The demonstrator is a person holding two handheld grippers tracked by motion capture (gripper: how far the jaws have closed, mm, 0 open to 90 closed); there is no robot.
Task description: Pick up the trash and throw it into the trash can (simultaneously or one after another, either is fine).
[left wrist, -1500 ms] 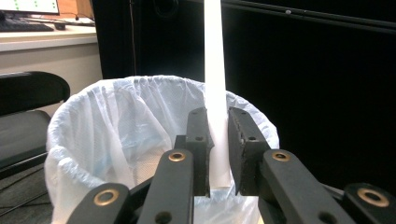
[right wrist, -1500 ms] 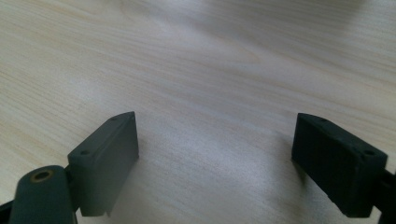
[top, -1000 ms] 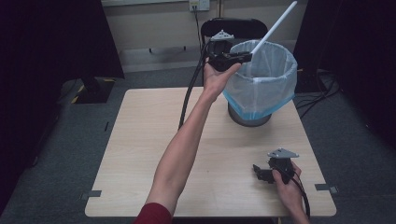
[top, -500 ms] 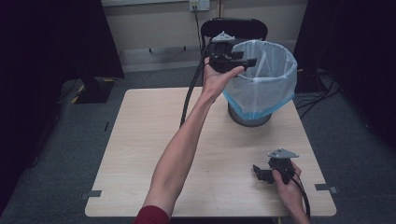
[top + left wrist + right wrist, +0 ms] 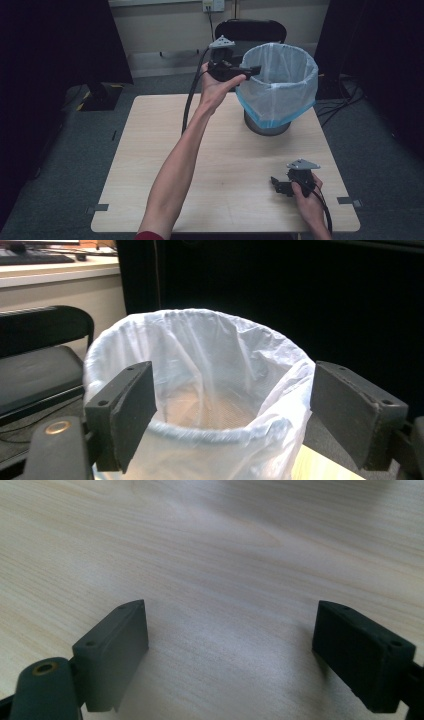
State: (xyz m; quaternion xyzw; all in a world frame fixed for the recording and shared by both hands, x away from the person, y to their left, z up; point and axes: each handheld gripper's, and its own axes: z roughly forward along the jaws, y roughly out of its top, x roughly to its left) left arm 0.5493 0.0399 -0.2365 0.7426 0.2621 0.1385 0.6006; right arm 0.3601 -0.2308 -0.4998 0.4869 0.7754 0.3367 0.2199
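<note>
At the far edge of the table (image 5: 165, 150), the left gripper (image 5: 248, 71) is hovering just beside the rim of the bin (image 5: 280, 90), its jaws having just been opening; they are standing wide with nothing between them. The bin is lined with a white bag (image 5: 210, 365); its bottom is looking bare where visible. The dropping-off step therefore appears done. The right gripper (image 5: 278, 184) is resting near the table's front right corner, jaws wide and empty over bare wood, so whatever work remains is not yet starting.
</note>
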